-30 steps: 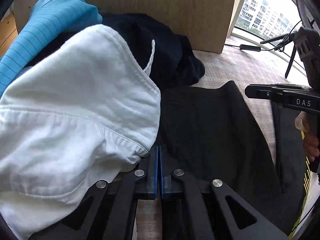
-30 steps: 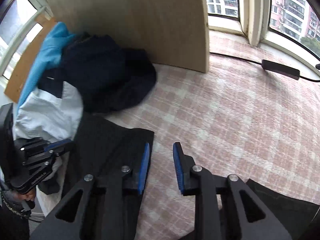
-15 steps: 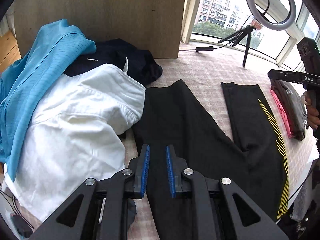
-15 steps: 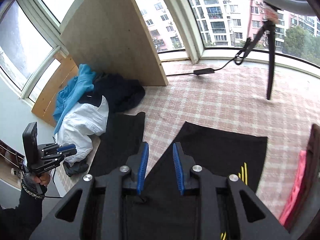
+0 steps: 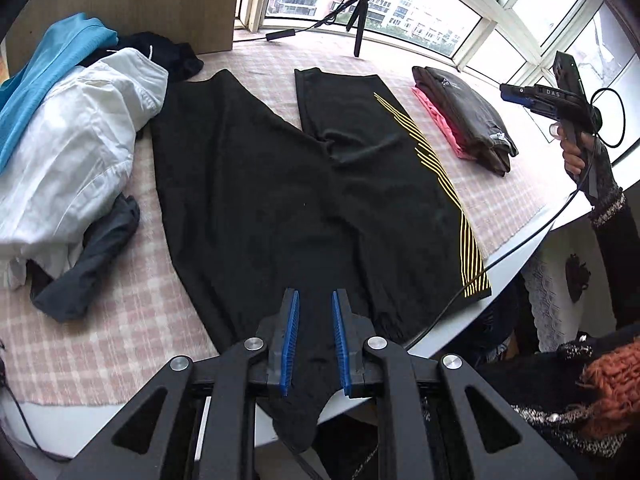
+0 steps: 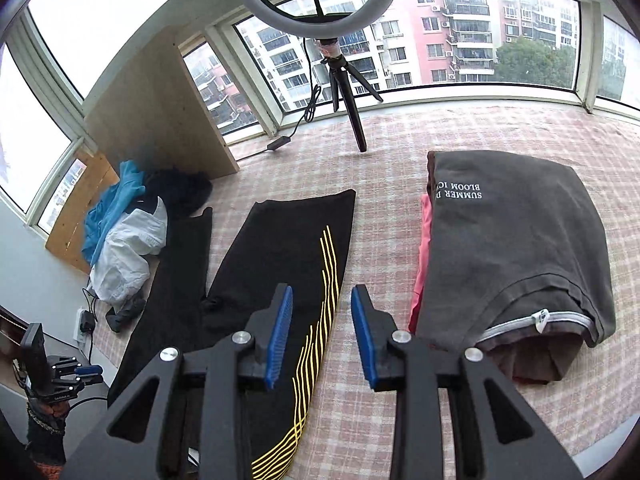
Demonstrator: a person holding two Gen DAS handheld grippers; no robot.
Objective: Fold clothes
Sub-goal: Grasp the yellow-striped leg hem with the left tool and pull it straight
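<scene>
Black trousers with yellow side stripes [image 5: 288, 184] [image 6: 280, 264] lie spread flat on the checked cloth, legs pointing away from me, waist hanging over the near table edge. My left gripper [image 5: 314, 344] hovers open above the waistband with nothing between its blue pads. My right gripper [image 6: 322, 334] is open too, raised over the striped leg, beside a folded stack topped by a dark grey shirt [image 6: 516, 248] [image 5: 464, 108]. In the left wrist view the right gripper [image 5: 516, 94] is held high at the far right by a hand.
An unfolded heap of white [image 5: 72, 152], blue [image 5: 44, 72] and dark clothes lies at the left by a wooden board [image 6: 160, 120]. A ring light on a tripod [image 6: 344, 92] stands at the back near the windows. A cable runs over the table's right edge [image 5: 532, 236].
Both grippers pulled back and rose from the trousers' far end to the near side. The left gripper went from shut to open; the right opened wider.
</scene>
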